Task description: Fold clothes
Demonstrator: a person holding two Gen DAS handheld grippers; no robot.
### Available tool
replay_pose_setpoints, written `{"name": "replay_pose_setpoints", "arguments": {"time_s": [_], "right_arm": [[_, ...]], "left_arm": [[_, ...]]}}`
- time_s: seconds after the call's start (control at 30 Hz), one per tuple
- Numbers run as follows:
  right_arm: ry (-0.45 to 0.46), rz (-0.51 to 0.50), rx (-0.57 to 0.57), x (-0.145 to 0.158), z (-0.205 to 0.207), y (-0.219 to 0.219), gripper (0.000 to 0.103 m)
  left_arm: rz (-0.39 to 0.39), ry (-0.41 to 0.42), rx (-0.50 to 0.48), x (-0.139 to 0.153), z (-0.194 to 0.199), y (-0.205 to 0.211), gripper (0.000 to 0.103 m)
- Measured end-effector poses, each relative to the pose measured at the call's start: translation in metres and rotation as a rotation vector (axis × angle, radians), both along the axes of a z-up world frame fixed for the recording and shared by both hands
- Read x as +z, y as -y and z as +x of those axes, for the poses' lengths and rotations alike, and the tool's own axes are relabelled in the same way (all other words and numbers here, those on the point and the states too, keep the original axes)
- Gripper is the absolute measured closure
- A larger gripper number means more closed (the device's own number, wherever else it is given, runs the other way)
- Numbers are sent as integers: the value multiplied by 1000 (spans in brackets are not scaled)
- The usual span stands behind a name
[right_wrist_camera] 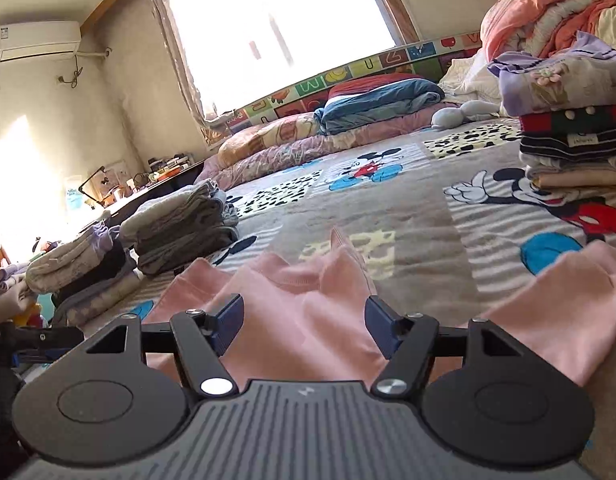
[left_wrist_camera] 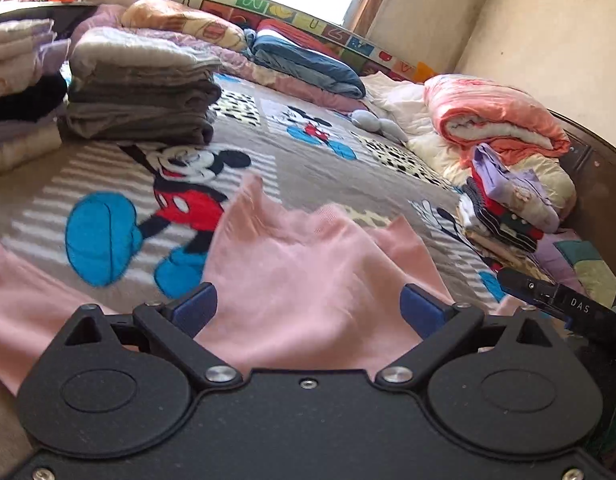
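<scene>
Pink garment (left_wrist_camera: 299, 276) bunched between spread fingers of both left gripper (left_wrist_camera: 308, 310) and right gripper (right_wrist_camera: 303, 328), over Mickey Mouse bedspread (left_wrist_camera: 348, 168).

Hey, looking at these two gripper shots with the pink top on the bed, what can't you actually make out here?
- Pink garment: near edge hidden under the left gripper body; type unclear.
- Right gripper: whether its fingers pinch the cloth, hidden by bunched fabric, right wrist view.
- Desk clutter: too small.
- Window: overexposed.

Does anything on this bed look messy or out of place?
Only the pink garment: it lies bunched in peaks on the Mickey bedspread, unlike the neat grey stack and colourful stack. Nothing looks spilled or damaged.
</scene>
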State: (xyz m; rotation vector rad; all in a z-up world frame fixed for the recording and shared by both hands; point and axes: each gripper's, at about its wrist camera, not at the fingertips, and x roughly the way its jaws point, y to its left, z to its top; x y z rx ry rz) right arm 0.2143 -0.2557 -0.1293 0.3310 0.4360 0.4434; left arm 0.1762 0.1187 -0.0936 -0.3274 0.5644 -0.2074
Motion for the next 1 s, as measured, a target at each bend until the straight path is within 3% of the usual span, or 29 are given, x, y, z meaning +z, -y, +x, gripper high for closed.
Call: {"name": "replay_pose_setpoints", "arguments": {"time_s": [0.07, 0.23, 0.4, 0.5, 0.63, 0.67, 0.77, 0.83, 0.9, 1.0], "right_arm": [[-3, -20, -5, 8, 25, -10, 36], [-48, -97, 2, 21, 96, -23, 36], [-85, -181, 68, 14, 145, -36, 40], [-112, -215, 121, 4, 159, -47, 41], [-168, -242, 152, -16, 167, -53, 45], [-176, -241, 154, -20, 168, -53, 50], [-192, -189, 154, -32, 172, -47, 67], [-206, -109, 145, -38, 176, -36, 81], [-222, -4, 144, -44, 179, -24, 92], [-245, 206, 130, -48, 181, -2, 92]], "left_arm": [[10, 19, 16, 10, 20, -7, 5], [115, 4, 5, 21, 87, -21, 34], [161, -49, -21, 6, 141, -28, 37], [159, -77, -41, -11, 156, -29, 37], [149, -126, -76, -27, 173, -27, 46], [136, -134, -85, -31, 175, -28, 47], [111, -164, -101, -43, 182, -27, 69], [87, -163, -115, -49, 185, -28, 92], [44, -126, -129, -49, 183, -31, 94], [-68, -63, -130, -41, 178, -45, 95]]}}
